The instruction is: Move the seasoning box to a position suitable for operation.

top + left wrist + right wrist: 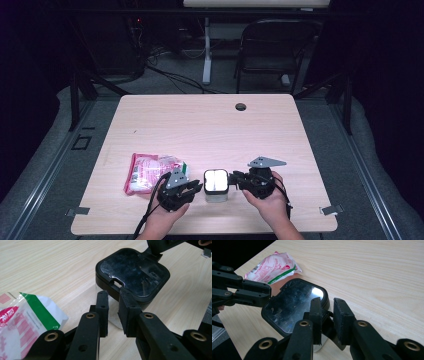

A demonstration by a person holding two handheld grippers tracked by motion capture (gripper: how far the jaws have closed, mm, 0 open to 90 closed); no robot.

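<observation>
At the near edge of the desk [200,120] two hands come in from below, each holding a set of tongs turned inward toward a small box between them. The left hand [167,212] angles its left tongs [199,186] rightward; in the left gripper view the jaws stand narrowly apart, their tips at the near rim of the lidded box [132,275], closing on nothing I can make out. The right hand [270,200] points its right tongs [231,178] leftward; in the right gripper view its jaws sit at a small latch or tab on the box's edge, a narrow gap between them, and whether they pinch it I cannot tell. The box, clear-walled with a dark glossy lid, stands upright near the desk's front middle. Just left of the left tongs lies a pink-and-white packet [150,172] with a green stripe. Farther off, a round hole [241,106] marks the desk's far edge.
</observation>
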